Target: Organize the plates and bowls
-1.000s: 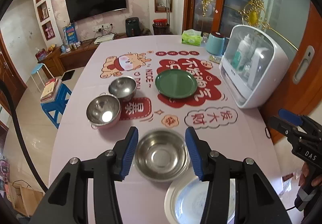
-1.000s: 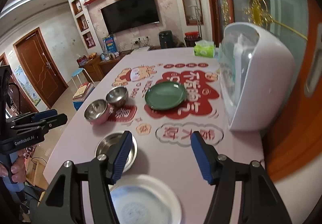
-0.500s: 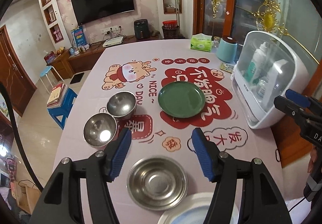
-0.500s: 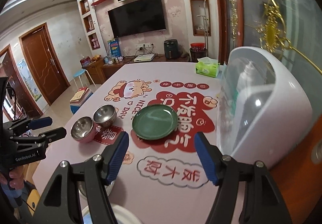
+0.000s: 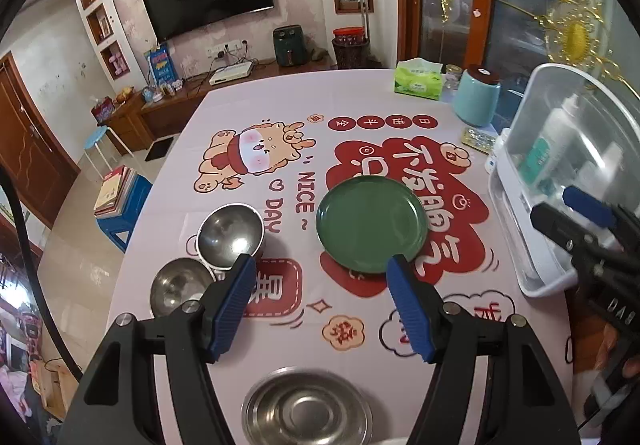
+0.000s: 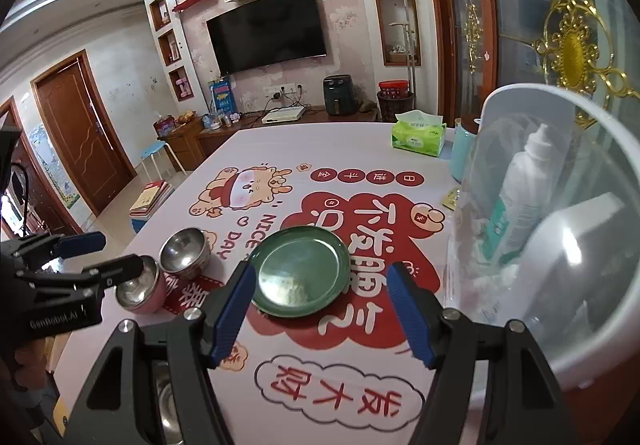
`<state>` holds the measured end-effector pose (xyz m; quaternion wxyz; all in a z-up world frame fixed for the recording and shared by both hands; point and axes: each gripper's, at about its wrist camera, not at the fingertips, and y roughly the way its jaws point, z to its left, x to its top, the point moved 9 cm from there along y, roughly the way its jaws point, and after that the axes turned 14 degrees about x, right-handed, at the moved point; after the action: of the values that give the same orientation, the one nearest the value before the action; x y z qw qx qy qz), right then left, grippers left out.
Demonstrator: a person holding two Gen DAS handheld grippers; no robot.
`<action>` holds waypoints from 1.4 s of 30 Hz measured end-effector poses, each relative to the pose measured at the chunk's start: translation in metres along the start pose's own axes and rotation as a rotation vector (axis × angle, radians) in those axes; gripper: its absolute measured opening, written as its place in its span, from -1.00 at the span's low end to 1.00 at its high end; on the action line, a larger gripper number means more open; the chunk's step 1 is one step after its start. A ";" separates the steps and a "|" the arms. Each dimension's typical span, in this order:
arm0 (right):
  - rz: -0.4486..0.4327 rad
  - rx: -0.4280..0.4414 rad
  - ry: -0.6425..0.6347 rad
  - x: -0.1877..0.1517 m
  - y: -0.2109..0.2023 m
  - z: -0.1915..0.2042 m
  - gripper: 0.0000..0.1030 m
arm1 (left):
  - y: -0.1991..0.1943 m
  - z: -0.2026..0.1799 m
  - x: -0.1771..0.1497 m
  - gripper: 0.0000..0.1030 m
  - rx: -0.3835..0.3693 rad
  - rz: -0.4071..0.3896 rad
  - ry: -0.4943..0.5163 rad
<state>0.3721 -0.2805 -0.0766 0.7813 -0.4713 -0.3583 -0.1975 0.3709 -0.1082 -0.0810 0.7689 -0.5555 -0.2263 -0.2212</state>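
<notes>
A green plate lies mid-table; it also shows in the right wrist view. Two small steel bowls stand left of it, touching; the right wrist view shows them too. A wide steel bowl sits at the near edge below my left gripper, which is open and empty above the table. My right gripper is open and empty, held above the table just before the green plate. A white plate's rim barely shows at the bottom edge of the left wrist view.
A white domed cosmetics case stands along the right edge, large in the right wrist view. A teal canister and a green tissue pack sit at the far right. A blue stool with books stands left of the table.
Both grippers have risen and pulled back from the near plates, tilting up toward the table's middle. The wide steel bowl has slid toward the bottom of the left view. Both stay open.
</notes>
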 end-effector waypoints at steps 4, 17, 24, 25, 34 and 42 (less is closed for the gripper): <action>0.037 0.000 0.015 -0.009 0.028 -0.006 0.33 | 0.025 -0.002 0.009 0.30 -0.011 0.033 -0.016; 0.076 0.033 0.103 -0.041 0.099 -0.030 0.33 | 0.132 -0.020 -0.011 0.31 -0.035 0.198 -0.038; 0.103 0.051 0.131 -0.060 0.128 -0.044 0.33 | 0.175 -0.030 -0.022 0.31 -0.078 0.232 -0.080; 0.105 0.054 0.139 -0.062 0.132 -0.046 0.33 | 0.180 -0.032 -0.023 0.31 -0.086 0.234 -0.083; 0.105 0.093 0.203 -0.080 0.154 -0.057 0.33 | 0.216 -0.050 -0.035 0.30 -0.116 0.273 -0.114; 0.098 0.151 0.248 -0.087 0.170 -0.058 0.18 | 0.234 -0.057 -0.042 0.30 -0.110 0.279 -0.145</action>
<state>0.4459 -0.2529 -0.2602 0.8615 -0.4000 -0.2495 -0.1884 0.4816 -0.0921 -0.2981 0.7424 -0.6372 -0.1893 -0.0835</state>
